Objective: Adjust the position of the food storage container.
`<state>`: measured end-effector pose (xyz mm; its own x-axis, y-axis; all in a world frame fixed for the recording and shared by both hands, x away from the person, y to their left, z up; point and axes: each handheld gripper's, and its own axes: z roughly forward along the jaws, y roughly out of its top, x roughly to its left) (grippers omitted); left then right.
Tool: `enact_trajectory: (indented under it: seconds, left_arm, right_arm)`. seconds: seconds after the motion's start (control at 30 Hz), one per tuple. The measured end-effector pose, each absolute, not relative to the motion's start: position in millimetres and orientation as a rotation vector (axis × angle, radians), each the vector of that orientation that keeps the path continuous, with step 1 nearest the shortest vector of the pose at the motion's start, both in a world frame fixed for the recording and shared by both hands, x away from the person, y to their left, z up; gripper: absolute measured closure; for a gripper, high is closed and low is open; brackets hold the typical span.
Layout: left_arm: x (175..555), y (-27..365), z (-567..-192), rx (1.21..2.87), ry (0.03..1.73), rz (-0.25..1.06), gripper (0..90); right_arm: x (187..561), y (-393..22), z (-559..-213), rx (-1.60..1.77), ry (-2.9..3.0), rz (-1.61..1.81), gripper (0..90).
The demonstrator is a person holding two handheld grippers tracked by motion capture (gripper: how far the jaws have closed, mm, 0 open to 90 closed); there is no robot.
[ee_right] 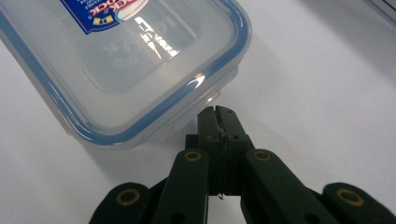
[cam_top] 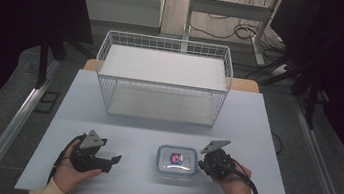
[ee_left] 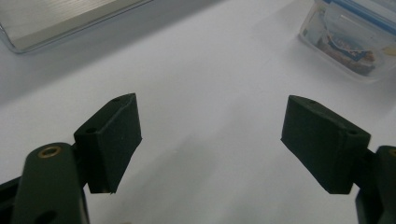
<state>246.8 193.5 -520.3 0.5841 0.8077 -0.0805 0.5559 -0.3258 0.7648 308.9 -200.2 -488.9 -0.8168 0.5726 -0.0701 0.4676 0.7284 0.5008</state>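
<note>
A clear plastic food container (cam_top: 176, 161) with a blue-rimmed lid and a red and blue label lies on the pale table (cam_top: 146, 124) near its front edge. My right gripper (cam_top: 201, 165) is at the container's right side, shut. In the right gripper view the closed tips (ee_right: 218, 116) sit right against the latch flap on the side of the container (ee_right: 126, 60); I cannot tell whether they pinch it. My left gripper (cam_top: 112, 161) rests left of the box, open and holding nothing. Between its spread jaws (ee_left: 210, 135) is bare table, and the container (ee_left: 345, 37) lies off to the upper right.
A white wire basket (cam_top: 162, 78) with a white liner stands at the back middle of the table; its base edge (ee_left: 60, 18) shows in the left gripper view. Chair and desk legs with cables stand on the floor beyond the table.
</note>
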Motion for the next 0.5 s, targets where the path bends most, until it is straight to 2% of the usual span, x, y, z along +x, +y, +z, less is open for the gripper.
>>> enact_trajectory:
  seconds: [0.5]
  left_arm:
    - [247,191,-523,2.032,1.095,0.409,19.4]
  right_arm:
    - [313,-173,-497,0.817,2.736,0.79,89.6]
